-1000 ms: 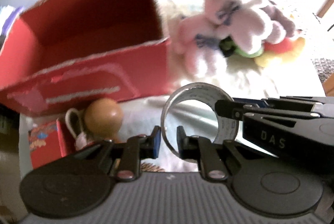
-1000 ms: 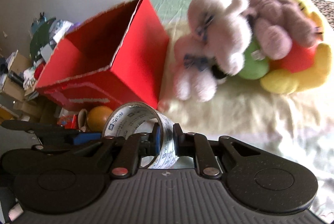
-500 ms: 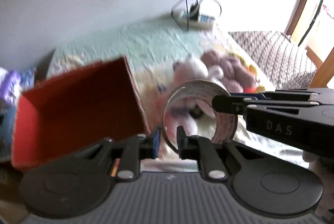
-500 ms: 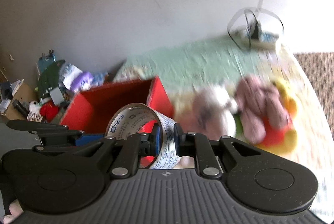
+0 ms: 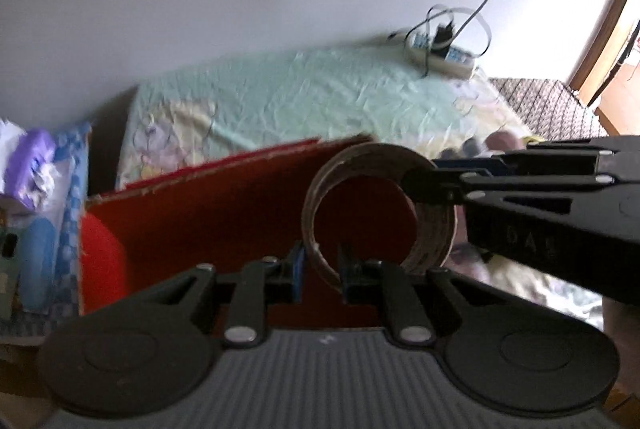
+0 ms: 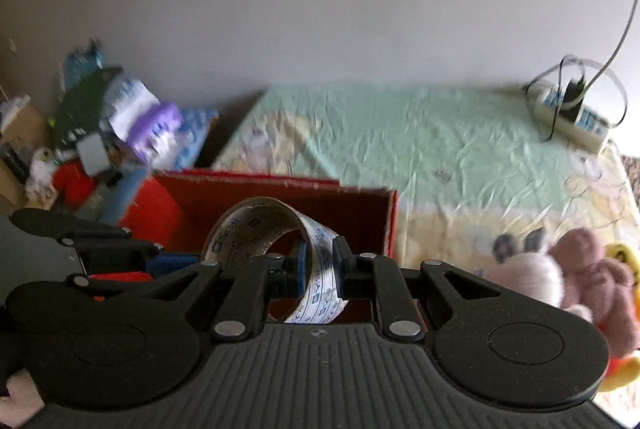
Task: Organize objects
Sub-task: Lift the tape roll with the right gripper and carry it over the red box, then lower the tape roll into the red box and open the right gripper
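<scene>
A roll of printed tape (image 5: 434,233) is held in the air by both grippers at once. My left gripper (image 5: 320,267) is shut on the near edge of the roll. My right gripper (image 6: 320,265) is shut on the roll's (image 6: 256,221) right wall. The right gripper also shows in the left wrist view (image 5: 448,181), reaching in from the right. The left gripper shows in the right wrist view (image 6: 168,261) at the left. An open red cardboard box (image 5: 208,221) stands on the bed right behind the roll; it also shows in the right wrist view (image 6: 360,213).
Pink and yellow plush toys (image 6: 560,277) lie on the bed at the right. A power strip with cables (image 5: 440,55) sits at the far edge of the green sheet (image 5: 304,97). Bags and clutter (image 6: 120,133) pile up left of the bed.
Both grippers have lifted and tilted up with the roll between them. The red box and the plush toys have dropped lower in view, and the wall fills the top.
</scene>
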Available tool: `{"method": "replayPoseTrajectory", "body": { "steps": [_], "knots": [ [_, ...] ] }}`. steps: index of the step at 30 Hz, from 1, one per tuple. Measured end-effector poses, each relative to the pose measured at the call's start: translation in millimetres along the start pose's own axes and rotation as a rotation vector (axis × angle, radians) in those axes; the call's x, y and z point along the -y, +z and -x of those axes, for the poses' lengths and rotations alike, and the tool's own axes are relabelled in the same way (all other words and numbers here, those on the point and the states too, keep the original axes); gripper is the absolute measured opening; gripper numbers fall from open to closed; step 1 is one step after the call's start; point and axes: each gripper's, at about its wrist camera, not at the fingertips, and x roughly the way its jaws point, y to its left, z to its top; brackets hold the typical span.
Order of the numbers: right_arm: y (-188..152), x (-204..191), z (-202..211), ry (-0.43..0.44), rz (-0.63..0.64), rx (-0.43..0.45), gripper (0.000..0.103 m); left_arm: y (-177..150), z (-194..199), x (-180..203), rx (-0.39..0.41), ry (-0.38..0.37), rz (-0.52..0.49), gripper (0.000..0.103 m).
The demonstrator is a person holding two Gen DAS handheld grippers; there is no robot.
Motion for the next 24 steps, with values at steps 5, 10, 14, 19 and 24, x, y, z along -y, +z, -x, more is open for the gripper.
{"method": "replayPoseTrajectory", "body": {
  "steps": [5, 10, 14, 19, 24],
  "knots": [
    [1, -10, -39, -0.046, 0.027, -0.095, 0.014, -1, -51, -30, -0.093, -0.024, 0.019, 0.018],
    [-3, -21, -63, -0.079, 0.097, -0.16, 0.011, -13, -76, -47, -0.141, -0.023, 0.017, 0.036],
    [-6, -25, -78, -0.122, 0.126, -0.199, 0.012, -19, -80, -56, -0.137, 0.002, 0.002, 0.041],
    [-5, -27, -80, -0.129, 0.146, -0.202, 0.012, -21, -81, -66, -0.132, 0.07, 0.011, 0.041],
    [5, -20, -71, -0.115, 0.101, -0.149, 0.022, -22, -85, -74, -0.146, 0.165, 0.029, 0.041]
  ]
}}
